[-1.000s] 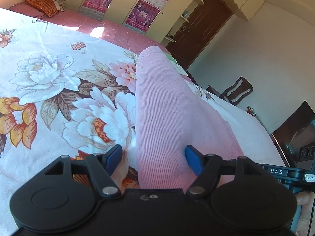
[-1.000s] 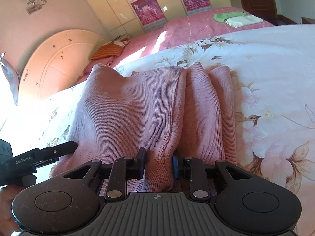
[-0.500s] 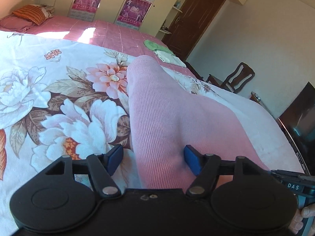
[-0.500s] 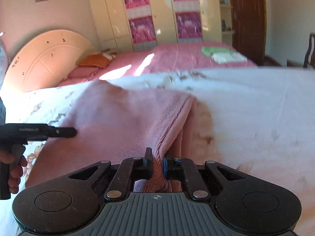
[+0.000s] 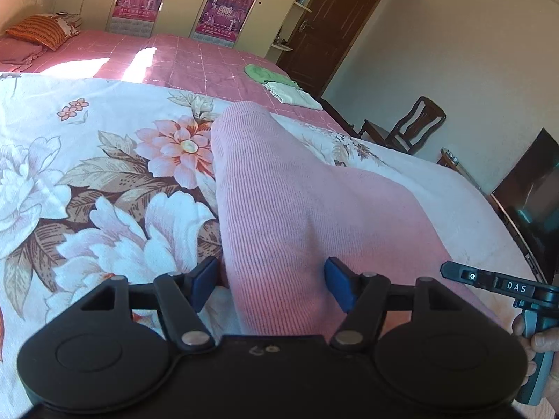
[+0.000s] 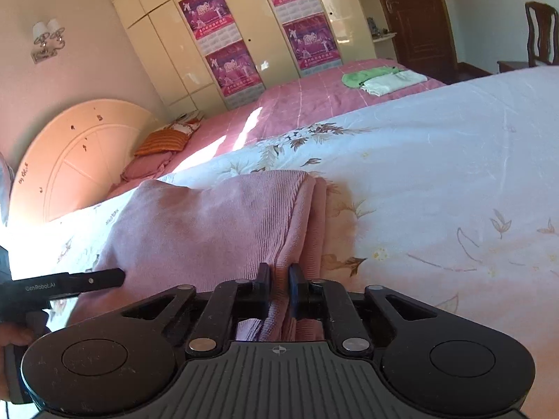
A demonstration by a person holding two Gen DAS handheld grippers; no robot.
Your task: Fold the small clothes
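Observation:
A pink ribbed knit garment (image 5: 297, 209) lies on the floral bedsheet (image 5: 87, 174). My left gripper (image 5: 270, 284) is open, its blue pads on either side of the garment's near edge. In the right wrist view the same garment (image 6: 216, 227) is lifted in folds, and my right gripper (image 6: 278, 288) is shut on a bunch of its edge. The right gripper's body shows at the right edge of the left wrist view (image 5: 496, 284). The left gripper's body shows at the left of the right wrist view (image 6: 63, 284).
A second bed with a pink cover (image 6: 307, 101) stands behind, with folded green and white clothes (image 6: 384, 80) on it and an orange pillow (image 6: 164, 141). A wooden chair (image 5: 412, 129) and a dark screen (image 5: 534, 202) stand to the right.
My right gripper has closed tighter on the garment's edge and lifted it. My left gripper stays open around the cloth and its view has swung towards the far bed.

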